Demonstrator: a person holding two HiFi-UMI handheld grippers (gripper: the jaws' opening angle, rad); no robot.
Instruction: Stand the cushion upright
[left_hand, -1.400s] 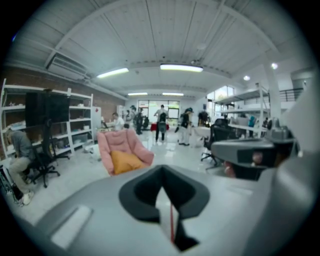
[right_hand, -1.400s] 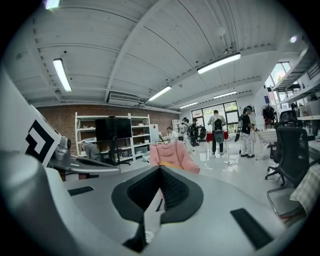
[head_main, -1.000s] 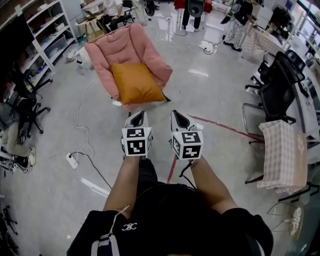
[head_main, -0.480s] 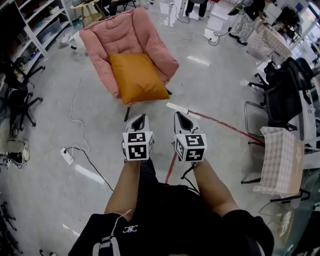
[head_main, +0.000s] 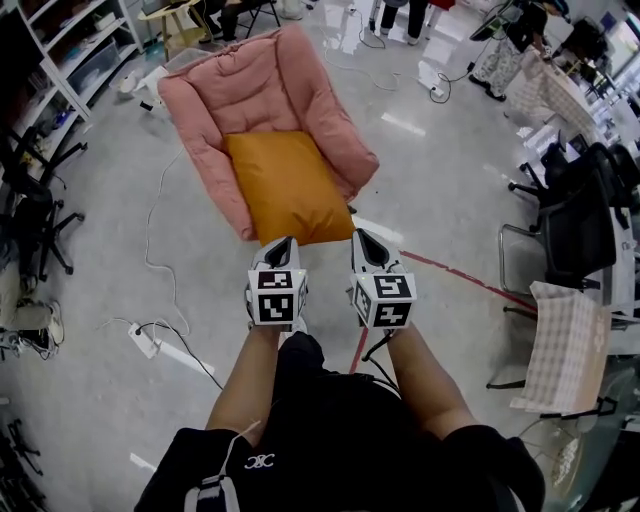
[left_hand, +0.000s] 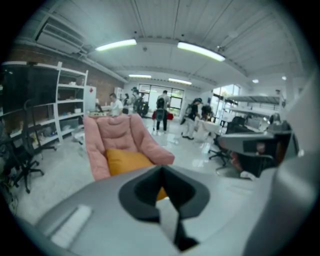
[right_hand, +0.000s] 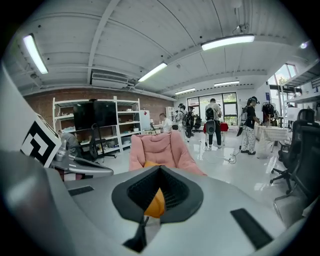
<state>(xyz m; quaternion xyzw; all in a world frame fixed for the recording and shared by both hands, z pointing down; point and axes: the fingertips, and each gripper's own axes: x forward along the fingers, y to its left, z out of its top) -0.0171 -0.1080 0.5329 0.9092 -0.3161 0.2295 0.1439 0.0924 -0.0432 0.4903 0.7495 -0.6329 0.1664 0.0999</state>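
Item one: an orange square fabric cushion (head_main: 285, 185), lying flat on the seat of a pink padded armchair (head_main: 270, 85). Its far edge sits at the foot of the backrest and its near edge reaches the seat front. It is not upright. The left gripper view shows the same cushion (left_hand: 127, 160) low between the chair's (left_hand: 117, 132) arms. In the right gripper view, a slice of the cushion (right_hand: 156, 204) shows through the gap behind the pads, with the chair (right_hand: 160, 145) above.

Item two: the left gripper (head_main: 284, 241), white with a marker cube, held out in front of the person. Its jaws are together with nothing between them (left_hand: 161, 168). It points at the chair and touches nothing.

Item three: the right gripper (head_main: 360, 234), just beside the left and level with it. Its jaws are likewise closed on nothing (right_hand: 160, 168).

Surroundings: white open shelving (head_main: 85, 50) along the left wall, black office chairs (head_main: 575, 210) on the right, a white power strip (head_main: 143, 340) with its cable on the glossy grey floor, and a red tape line (head_main: 450, 270) running past the grippers. Several people stand at the far end.
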